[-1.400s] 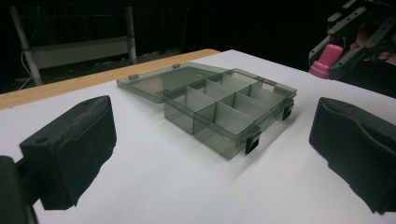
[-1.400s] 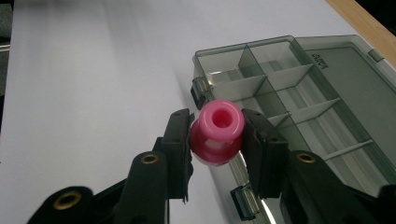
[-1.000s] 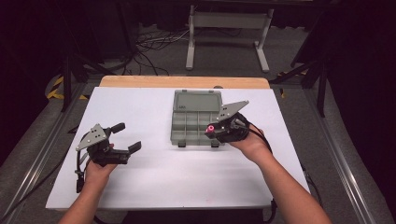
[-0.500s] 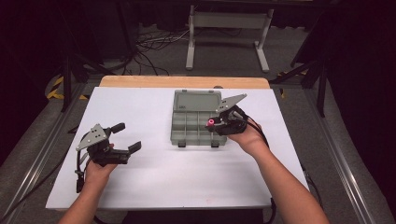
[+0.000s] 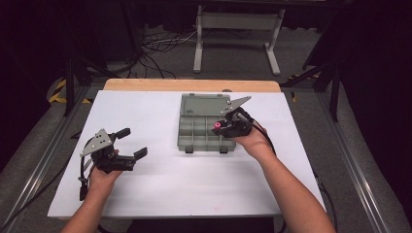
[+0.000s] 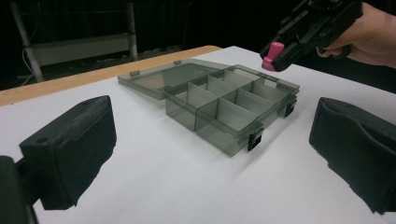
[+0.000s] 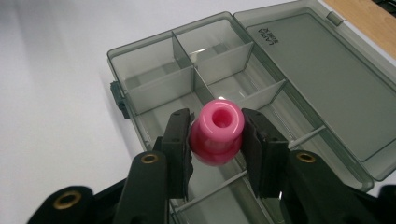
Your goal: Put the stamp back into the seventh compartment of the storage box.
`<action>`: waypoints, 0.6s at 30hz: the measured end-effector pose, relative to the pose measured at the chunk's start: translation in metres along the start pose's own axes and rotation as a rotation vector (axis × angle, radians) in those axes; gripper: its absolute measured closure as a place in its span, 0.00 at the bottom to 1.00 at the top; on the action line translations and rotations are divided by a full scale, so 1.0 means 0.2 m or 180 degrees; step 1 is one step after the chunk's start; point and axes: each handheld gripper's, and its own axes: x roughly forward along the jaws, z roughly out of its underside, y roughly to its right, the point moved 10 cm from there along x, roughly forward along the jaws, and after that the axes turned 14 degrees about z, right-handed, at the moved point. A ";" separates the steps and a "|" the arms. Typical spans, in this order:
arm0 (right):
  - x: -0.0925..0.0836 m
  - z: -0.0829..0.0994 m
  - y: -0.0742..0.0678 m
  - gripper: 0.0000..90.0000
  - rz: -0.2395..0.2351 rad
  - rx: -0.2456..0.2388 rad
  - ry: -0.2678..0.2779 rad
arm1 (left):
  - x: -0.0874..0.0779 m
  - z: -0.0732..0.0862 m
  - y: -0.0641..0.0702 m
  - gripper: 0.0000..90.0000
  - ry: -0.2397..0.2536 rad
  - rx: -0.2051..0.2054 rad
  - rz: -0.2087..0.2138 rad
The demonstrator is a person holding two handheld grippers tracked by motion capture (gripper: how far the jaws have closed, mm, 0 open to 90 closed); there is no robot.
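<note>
Since the earlier frame, the right hand-held gripper has slid left and lower, out over the organizer box at frame centre. It clenches a pink bead, glossy, rounded, with a hole through it, above the open compartments. Pickup looks done; lowering and release into a compartment remain. Lower left on the tabletop, the left hand-held gripper rests released, empty.
</note>
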 end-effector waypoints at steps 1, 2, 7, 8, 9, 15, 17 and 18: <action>0.01 0.00 0.00 0.71 0.0001 -0.0004 -0.0011 | 0.00 0.00 0.00 0.02 -0.0003 0.0008 -0.0012; 0.02 0.01 0.00 0.71 0.0003 -0.0003 -0.0034 | 0.00 0.00 -0.01 0.02 -0.0008 0.0010 -0.0023; 0.08 0.03 -0.01 0.71 -0.0024 0.0013 -0.0116 | -0.01 0.00 -0.01 0.02 0.0000 -0.0009 -0.0036; 0.09 0.03 -0.01 0.71 -0.0026 0.0018 -0.0128 | -0.01 0.00 -0.01 0.02 0.0002 -0.0008 -0.0035; 0.10 0.04 -0.01 0.71 -0.0027 0.0018 -0.0143 | -0.01 0.00 -0.01 0.02 0.0000 -0.0013 -0.0034; 0.13 0.06 -0.01 0.71 -0.0039 0.0005 -0.0239 | -0.01 0.00 -0.01 0.02 -0.0006 -0.0018 -0.0034; 0.14 0.07 -0.01 0.71 -0.0044 0.0014 -0.0258 | 0.00 0.00 -0.01 0.02 -0.0001 -0.0021 -0.0036; 0.14 0.07 -0.01 0.71 -0.0051 0.0015 -0.0271 | 0.00 0.01 -0.01 0.02 -0.0004 -0.0021 -0.0035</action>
